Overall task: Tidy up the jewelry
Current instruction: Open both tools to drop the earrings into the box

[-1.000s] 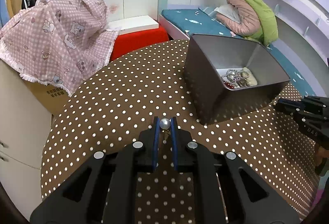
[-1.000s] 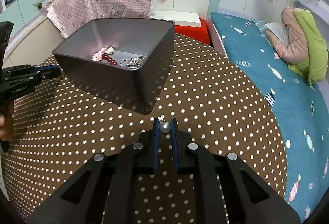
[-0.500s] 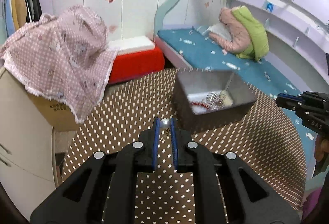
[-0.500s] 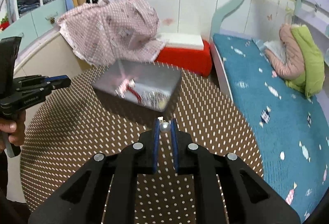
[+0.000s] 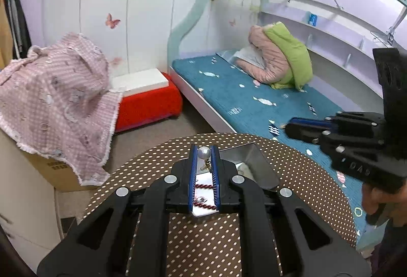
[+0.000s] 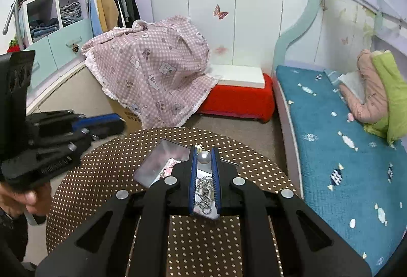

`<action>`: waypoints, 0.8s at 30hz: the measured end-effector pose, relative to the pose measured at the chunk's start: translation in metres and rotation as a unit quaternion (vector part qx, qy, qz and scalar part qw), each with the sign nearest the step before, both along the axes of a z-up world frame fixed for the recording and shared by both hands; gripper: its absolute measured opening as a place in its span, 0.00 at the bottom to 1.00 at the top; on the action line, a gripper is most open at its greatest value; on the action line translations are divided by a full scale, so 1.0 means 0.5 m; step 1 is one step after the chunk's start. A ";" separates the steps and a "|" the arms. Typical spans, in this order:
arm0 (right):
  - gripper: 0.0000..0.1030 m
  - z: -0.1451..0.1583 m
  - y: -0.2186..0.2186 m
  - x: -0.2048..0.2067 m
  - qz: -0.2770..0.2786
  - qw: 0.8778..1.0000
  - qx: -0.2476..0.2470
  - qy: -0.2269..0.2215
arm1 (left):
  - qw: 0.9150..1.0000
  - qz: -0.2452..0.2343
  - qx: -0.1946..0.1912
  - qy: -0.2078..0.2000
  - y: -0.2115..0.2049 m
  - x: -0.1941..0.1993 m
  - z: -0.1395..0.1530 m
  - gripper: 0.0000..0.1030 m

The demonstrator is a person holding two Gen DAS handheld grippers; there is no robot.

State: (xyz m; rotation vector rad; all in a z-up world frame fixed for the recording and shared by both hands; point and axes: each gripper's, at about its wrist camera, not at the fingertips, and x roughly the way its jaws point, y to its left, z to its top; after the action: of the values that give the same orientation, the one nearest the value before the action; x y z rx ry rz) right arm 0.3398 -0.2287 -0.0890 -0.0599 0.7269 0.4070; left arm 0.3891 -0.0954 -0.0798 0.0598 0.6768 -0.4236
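Note:
My left gripper (image 5: pixel 204 149) is shut on a pearl earring (image 5: pixel 204 152), held high above the grey metal box (image 5: pixel 254 165) on the round brown dotted table (image 5: pixel 305 175). A dark red bead strand (image 5: pixel 203 186) lies in the box below. My right gripper (image 6: pixel 204 153) is shut on a second pearl earring (image 6: pixel 204 157), also high above the box (image 6: pixel 162 162), where a silver chain (image 6: pixel 204 188) and a pink piece (image 6: pixel 169 167) lie. Each gripper also shows in the other's view: the right one (image 5: pixel 288 128) at the right, the left one (image 6: pixel 122 121) at the left.
A pink checked cloth (image 6: pixel 152 73) covers a cardboard box left of the table. A red stool (image 6: pixel 239 98) stands behind it. A bed with a blue mattress (image 6: pixel 330 149) and folded bedding (image 5: pixel 279 63) runs along the right. A wardrobe (image 6: pixel 63 9) is at far left.
Both grippers have risen well above the table, each still holding its pearl earring. The box went from beside them at table level to directly beneath them.

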 end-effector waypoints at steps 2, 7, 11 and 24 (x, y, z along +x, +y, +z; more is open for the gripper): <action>0.09 -0.011 0.001 0.015 0.000 1.000 0.005 0.012 | 1.000 -0.004 0.000 0.014 -0.015 0.025 -0.011 0.11; 0.10 -0.043 -0.005 0.047 -0.013 0.999 0.021 0.042 | 0.999 -0.008 -0.003 0.053 -0.035 0.070 -0.040 0.12; 0.16 -0.062 -0.020 0.061 -0.028 0.996 0.052 0.064 | 0.998 0.012 -0.004 0.062 -0.027 0.077 -0.049 0.71; 0.93 -0.011 -0.046 -0.014 -0.093 0.991 0.090 0.035 | 0.997 0.083 0.006 -0.005 0.046 -0.041 0.019 0.94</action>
State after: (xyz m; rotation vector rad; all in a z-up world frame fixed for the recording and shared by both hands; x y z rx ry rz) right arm 0.3326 -0.2516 -0.0944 0.1912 0.7547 0.2957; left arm 0.3685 -0.0724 -0.0704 0.0163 0.6682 -0.2600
